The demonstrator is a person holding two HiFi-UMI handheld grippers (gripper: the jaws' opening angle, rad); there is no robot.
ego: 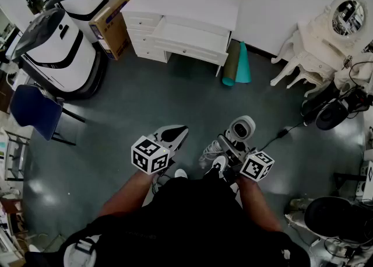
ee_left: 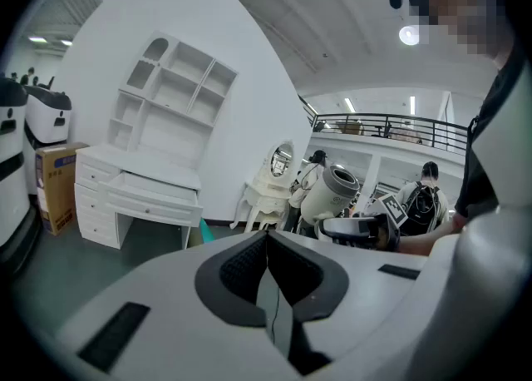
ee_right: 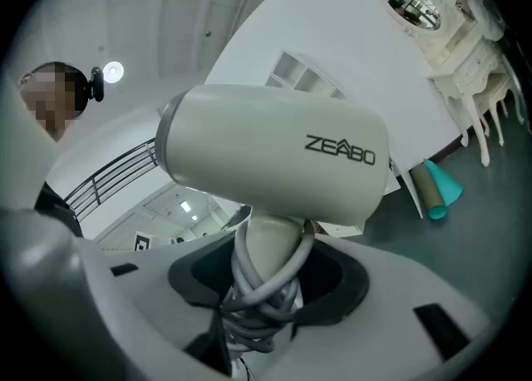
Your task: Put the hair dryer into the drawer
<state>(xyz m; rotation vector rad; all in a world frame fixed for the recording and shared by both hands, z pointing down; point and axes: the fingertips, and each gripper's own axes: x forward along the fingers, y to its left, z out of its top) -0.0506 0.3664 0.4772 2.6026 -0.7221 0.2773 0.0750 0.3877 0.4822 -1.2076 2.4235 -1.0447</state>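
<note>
The beige hair dryer stands upright in my right gripper, whose jaws are shut on its handle, with the grey cord wound round it. In the right gripper view the hair dryer's barrel fills the middle above my right gripper. My left gripper is beside it, shut, and it holds nothing; in its own view the left gripper has its pads together. Across the floor stands the white desk with an open drawer; the same drawer shows in the left gripper view.
Two white machines and a cardboard box stand left of the desk. A blue chair is at far left. Rolled mats lean by the desk's right side. A white vanity, black gear and cables crowd the right.
</note>
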